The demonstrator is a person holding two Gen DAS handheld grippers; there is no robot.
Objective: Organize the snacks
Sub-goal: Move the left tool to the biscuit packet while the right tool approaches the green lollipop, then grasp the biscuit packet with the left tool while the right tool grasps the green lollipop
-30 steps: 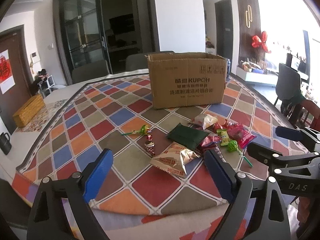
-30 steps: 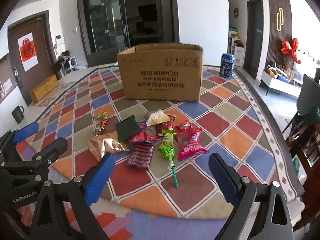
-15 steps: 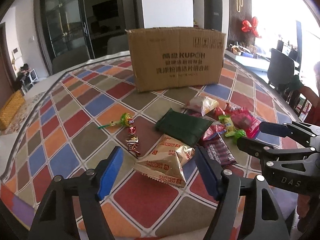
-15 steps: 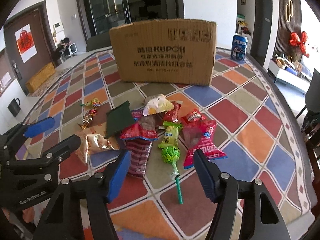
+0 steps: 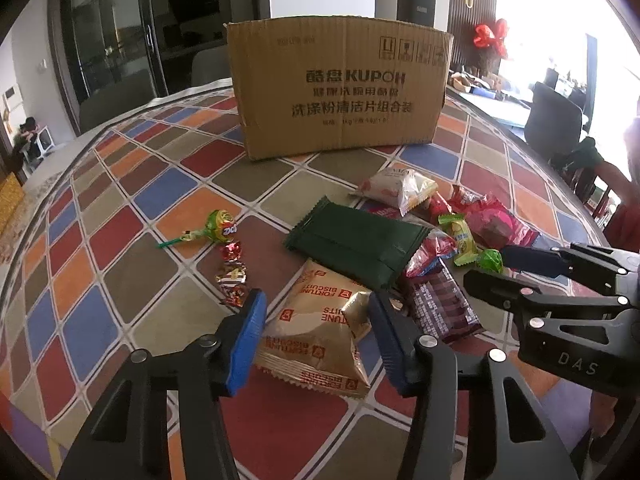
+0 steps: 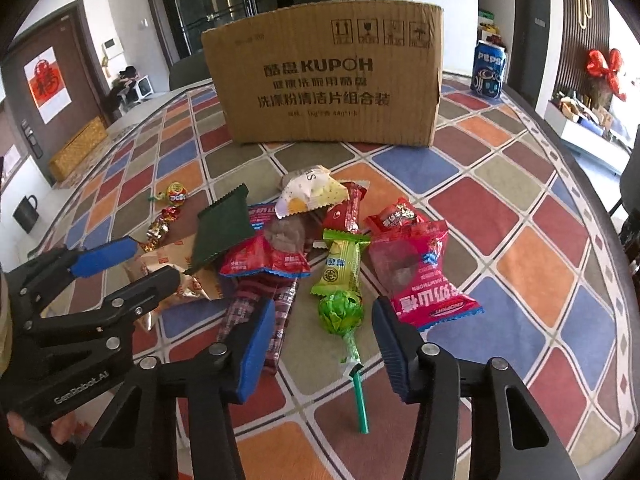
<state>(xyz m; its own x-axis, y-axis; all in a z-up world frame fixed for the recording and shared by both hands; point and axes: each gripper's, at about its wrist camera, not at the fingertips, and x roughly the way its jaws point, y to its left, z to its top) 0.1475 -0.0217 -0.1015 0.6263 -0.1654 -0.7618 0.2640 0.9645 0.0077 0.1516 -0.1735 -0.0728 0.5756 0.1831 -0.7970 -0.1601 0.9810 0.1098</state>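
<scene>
Two grippers work the near edge of the table (image 5: 120, 216). Left gripper (image 5: 316, 332) stands wide, its blue pads either side of the gold biscuit packet (image 5: 316, 332), which lies flat near the table's near edge; whether the pads touch the foil cannot be told. Right gripper (image 6: 322, 344) is likewise wide and holds nothing, straddling the green lollipop (image 6: 340, 312), whose stick points toward the near edge. Judgement: step in hand is the first pick, nothing boxed yet. To do it well, lower the left pads past the puffed middle of the packet and close on it squarely, since foil will likely slip or crumple at a corner; for the lollipop, close on the wrapped head and not the thin stick. Obstacles: the dark green packet (image 5: 356, 240) overlaps the biscuit packet's far corner, and the maroon striped wrapper (image 6: 256, 304) lies just beside the lollipop, as does the red hawthorn packet (image 6: 424, 272). Farther out, a second lollipop (image 5: 218, 230) and small foil candies (image 5: 232, 276) lie apart to the left. Cardboard box (image 6: 328, 76) stands toward the table's far edge, soda can (image 6: 489, 68) beside it.
</scene>
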